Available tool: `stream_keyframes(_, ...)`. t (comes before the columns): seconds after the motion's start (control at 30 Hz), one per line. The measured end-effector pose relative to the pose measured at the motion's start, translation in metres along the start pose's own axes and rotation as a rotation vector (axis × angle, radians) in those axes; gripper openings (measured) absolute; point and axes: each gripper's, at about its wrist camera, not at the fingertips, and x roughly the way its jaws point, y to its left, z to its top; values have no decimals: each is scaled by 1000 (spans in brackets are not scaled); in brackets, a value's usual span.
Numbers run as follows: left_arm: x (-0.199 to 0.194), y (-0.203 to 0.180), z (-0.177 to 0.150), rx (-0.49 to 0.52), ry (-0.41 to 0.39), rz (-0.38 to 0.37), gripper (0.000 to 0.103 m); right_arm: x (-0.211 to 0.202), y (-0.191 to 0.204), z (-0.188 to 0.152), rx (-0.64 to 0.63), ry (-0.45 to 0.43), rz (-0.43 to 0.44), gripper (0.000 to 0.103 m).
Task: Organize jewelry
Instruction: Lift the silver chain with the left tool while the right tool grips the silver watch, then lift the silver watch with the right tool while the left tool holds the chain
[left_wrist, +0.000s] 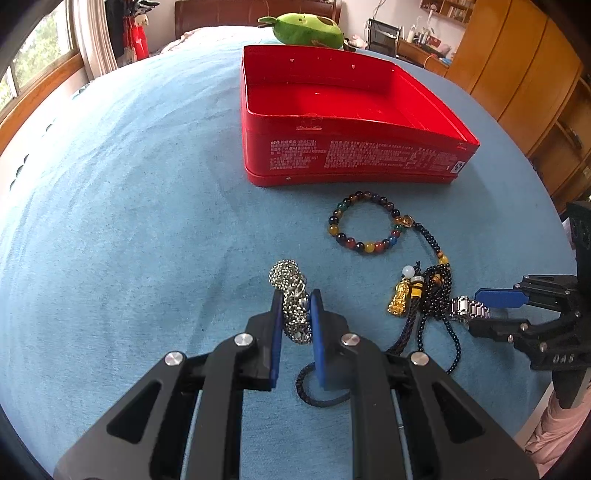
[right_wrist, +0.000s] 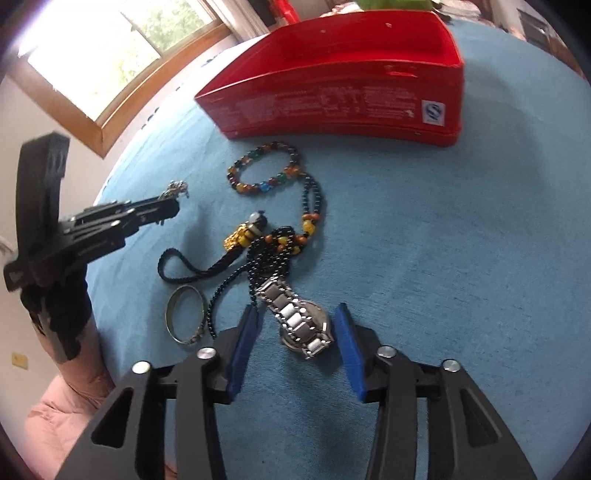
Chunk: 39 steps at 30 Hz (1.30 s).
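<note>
My left gripper (left_wrist: 294, 302) is shut on a bunched silver chain (left_wrist: 291, 295), low over the blue cloth; it also shows in the right wrist view (right_wrist: 173, 199). My right gripper (right_wrist: 295, 314) is open with a silver metal watch (right_wrist: 299, 317) lying between its fingers; it also shows in the left wrist view (left_wrist: 476, 308), at the watch's band (left_wrist: 467, 308). An open red tin box (left_wrist: 343, 107) stands behind. A multicoloured bead bracelet (left_wrist: 365, 221), a dark bead necklace (left_wrist: 437, 291) with a gold charm (left_wrist: 399, 301) and a silver bangle (right_wrist: 184, 317) lie on the cloth.
A blue cloth (left_wrist: 129, 221) covers the bed. A green avocado plush (left_wrist: 306, 29) lies behind the box. A window (right_wrist: 122, 48) is at the left, wooden cabinets (left_wrist: 517, 74) at the right. A black braided cord loop (right_wrist: 184, 266) trails from the gold charm.
</note>
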Motion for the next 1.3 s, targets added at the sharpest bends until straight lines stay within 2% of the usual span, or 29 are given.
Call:
stream_keyframes(0.07,1,0,0,1,3,5,13,1,5,-1,-31,-1,-34,46)
stream_keyframes(0.17,2,-1,0,2,7,3,13,4,12,-2,-79,-12,-112,33)
stream_keyframes(0.27,3,-1,0,3,6,7,13,4,17,-4,-103,-22,-129,30)
stream_keyframes(0.57,3,-5,0,10,-10,18,13,-2,9,-8,-52,-46,-96,30)
stream_keyframes(0.87,2,-10,-2,22,-13,28,13,-3,8,-7,-49,-46,-112,30)
stream_keyframes(1.13,-4,-14,-4,34,-24,32,13,-21,3,-5,-32,-88,-96,30)
stream_keyframes(1.17,-5,-15,-4,35,-25,32,13,-24,3,-5,-32,-96,-98,22)
stream_keyframes(1.23,-7,-17,-5,40,-30,33,13,-30,3,-4,-28,-104,-78,21)
stream_keyframes(1.3,-10,-19,-5,47,-38,35,13,-34,5,-2,-39,-115,-97,21)
